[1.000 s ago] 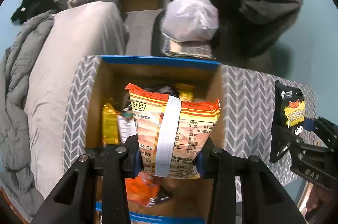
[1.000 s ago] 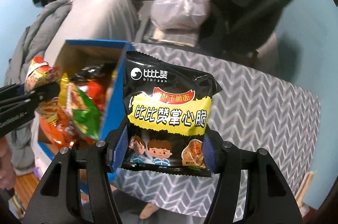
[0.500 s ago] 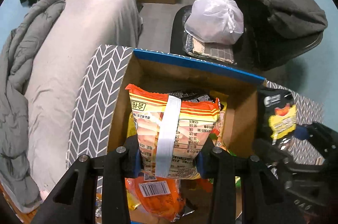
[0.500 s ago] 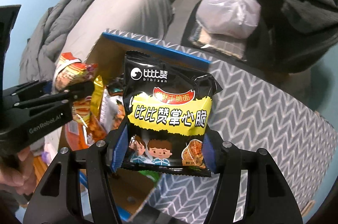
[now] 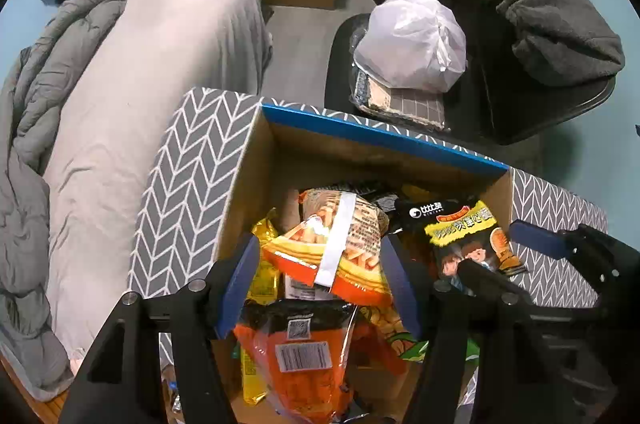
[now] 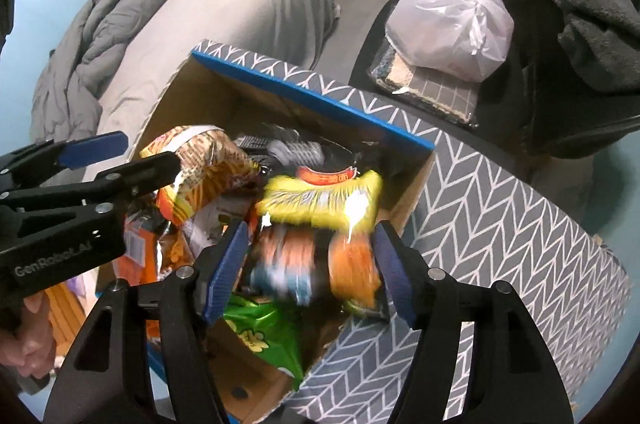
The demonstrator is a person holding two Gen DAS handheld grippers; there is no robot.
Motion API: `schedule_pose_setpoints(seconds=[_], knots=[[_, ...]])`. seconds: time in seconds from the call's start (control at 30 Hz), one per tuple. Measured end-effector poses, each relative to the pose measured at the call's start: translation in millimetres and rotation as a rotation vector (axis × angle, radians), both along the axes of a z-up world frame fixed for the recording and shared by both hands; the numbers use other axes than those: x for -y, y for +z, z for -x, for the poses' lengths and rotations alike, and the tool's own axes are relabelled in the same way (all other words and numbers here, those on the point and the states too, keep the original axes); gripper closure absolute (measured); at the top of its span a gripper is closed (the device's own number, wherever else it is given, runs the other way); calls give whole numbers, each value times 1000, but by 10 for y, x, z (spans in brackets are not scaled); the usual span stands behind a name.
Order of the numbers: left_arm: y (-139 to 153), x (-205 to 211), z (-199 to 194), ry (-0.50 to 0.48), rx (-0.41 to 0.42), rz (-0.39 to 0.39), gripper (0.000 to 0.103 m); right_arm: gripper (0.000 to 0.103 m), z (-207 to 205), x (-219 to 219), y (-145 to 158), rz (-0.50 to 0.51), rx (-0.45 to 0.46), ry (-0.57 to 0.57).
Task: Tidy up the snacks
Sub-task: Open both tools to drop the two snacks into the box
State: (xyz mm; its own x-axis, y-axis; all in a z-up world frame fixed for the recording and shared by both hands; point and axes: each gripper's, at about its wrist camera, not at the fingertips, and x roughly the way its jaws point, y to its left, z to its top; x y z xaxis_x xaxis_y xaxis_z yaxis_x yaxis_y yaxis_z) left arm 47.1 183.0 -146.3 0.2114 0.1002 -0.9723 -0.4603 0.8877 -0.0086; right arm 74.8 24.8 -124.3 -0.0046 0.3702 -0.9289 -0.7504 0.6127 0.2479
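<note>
Both sets of jaws stand spread: the left gripper (image 5: 318,276) has let its orange noodle packet (image 5: 340,244) drop mid-frame into the cardboard box (image 5: 384,140), the right gripper (image 6: 308,264) its blurred black-and-yellow packet (image 6: 320,224) likewise, so both look stowed.

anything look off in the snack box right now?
Snacks lie jumbled in the cardboard box, not stacked. The orange packet sits tilted between the left gripper fingers; the black-and-yellow packet is motion-blurred between the open right gripper fingers, apparently dropping. No spills outside the box.
</note>
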Motion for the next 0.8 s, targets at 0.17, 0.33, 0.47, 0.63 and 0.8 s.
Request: schedule_pose_setpoints(seconds=[0.17,0.33,0.47,0.63,0.8], knots=[[124,-26,54,21,19,7,38,35,-7,39,110,-3,30,-7],[346,20,165,39,61,-47,32,30,32,116,311,-12,71,-11],[489,76,240,32,78,-67,28,27,85,185,474,-13,111,-14],[681,175,353,35,109,-75,24,27,129,285,699,-37,139,-24],[835,226,465,72,140,-67,23,25,160,421,903,-59,173,-46]])
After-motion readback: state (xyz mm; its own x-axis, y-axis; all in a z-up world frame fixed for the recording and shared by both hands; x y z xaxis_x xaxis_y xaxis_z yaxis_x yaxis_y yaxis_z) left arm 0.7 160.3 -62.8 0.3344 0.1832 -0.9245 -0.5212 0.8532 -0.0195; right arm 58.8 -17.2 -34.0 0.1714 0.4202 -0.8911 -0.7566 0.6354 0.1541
